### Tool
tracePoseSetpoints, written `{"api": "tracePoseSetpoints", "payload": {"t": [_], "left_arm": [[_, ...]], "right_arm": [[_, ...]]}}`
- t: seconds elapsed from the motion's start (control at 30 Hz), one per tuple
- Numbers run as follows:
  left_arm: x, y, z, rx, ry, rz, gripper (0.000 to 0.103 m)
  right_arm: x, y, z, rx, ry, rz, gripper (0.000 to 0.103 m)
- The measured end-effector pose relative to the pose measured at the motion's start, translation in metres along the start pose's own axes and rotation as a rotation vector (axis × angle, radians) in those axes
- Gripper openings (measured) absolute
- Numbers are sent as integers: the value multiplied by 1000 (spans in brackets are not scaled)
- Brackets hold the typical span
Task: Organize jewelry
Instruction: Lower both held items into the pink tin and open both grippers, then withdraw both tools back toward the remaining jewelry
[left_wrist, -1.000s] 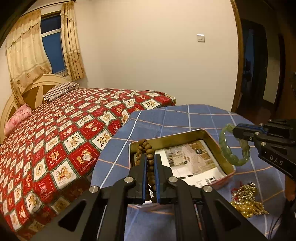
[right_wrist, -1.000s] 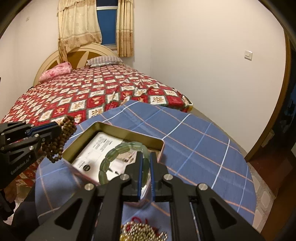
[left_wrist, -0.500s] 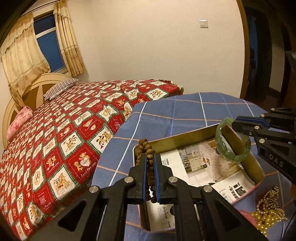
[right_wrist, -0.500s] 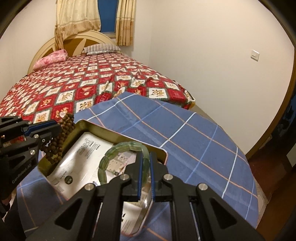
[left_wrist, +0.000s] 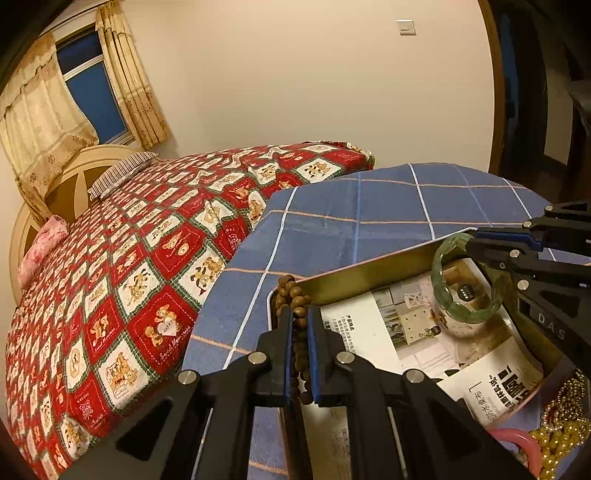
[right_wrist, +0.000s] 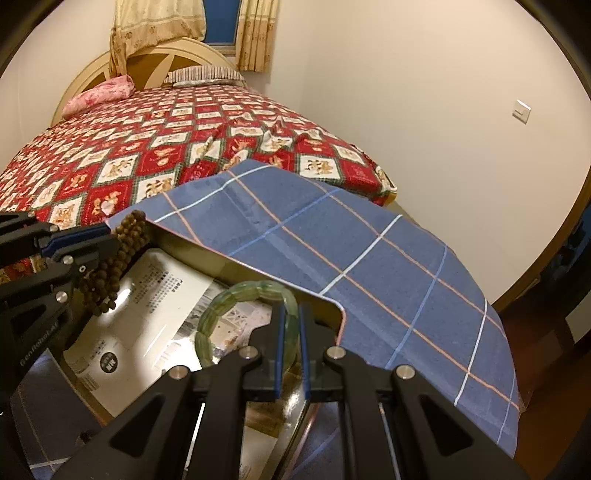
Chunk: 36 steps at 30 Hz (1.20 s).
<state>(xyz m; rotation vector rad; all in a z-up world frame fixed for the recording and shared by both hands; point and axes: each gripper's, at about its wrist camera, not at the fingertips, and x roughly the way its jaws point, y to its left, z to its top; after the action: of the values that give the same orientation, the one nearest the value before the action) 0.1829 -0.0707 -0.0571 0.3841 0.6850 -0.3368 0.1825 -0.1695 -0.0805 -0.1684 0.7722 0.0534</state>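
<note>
The left gripper (left_wrist: 300, 325) is squeezed shut on a string of brown beads (left_wrist: 291, 295), which hangs over the left corner of the metal tin (left_wrist: 369, 273). The right gripper (right_wrist: 290, 325) is squeezed shut on a green bracelet (right_wrist: 236, 295), held over the paper (right_wrist: 147, 306) inside the tin, near its far edge. The tin sits on a blue checked cloth (right_wrist: 369, 240). Gold beads (left_wrist: 561, 435) lie on the cloth beside the tin's right corner.

both grippers (left gripper (left_wrist: 300, 317), right gripper (right_wrist: 290, 314)) now sit lower, over the tin (left_wrist: 369, 280) interior, bracelets closer to its paper lining.
</note>
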Motion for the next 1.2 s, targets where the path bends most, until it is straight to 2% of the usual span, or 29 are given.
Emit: {"api": "tracePoseSetpoints", "payload": {"t": [0.23,0.37,0.4,0.43,0.47,0.5,0.53,0.63,0.73,0.9,1.2], "left_arm": [[9,-3,-1,18,14,17,7],[6,-5,-1,26,12,37,9],[4,-5,0,29,7,50,18],[2,-4,0,26,3,61,43],[-2,-1,0,15,-12,77,58],[-7,1,-1,6,-34,98,81],[-12,4,-2,0,-63,118,84],[-19,11,-5,-8,-63,111,84],[-25,18,-9,-17,-60,120,84],[-39,22,-23,-53,-57,135,84],[-77,6,-56,-73,-71,113,84]], "right_arm": [[8,0,-1,-4,20,8,10],[8,1,-2,-1,18,5,17],[7,0,-2,5,18,8,22],[7,-1,-2,11,17,13,27],[5,-1,-3,13,13,14,35],[3,-1,-3,18,8,12,40],[0,-3,-3,25,0,10,41],[-8,-7,-5,36,-10,7,41],[-17,-14,-10,54,-16,-2,50],[-34,-27,-20,95,-22,-12,50],[-67,-28,-49,101,-54,-41,61]]}}
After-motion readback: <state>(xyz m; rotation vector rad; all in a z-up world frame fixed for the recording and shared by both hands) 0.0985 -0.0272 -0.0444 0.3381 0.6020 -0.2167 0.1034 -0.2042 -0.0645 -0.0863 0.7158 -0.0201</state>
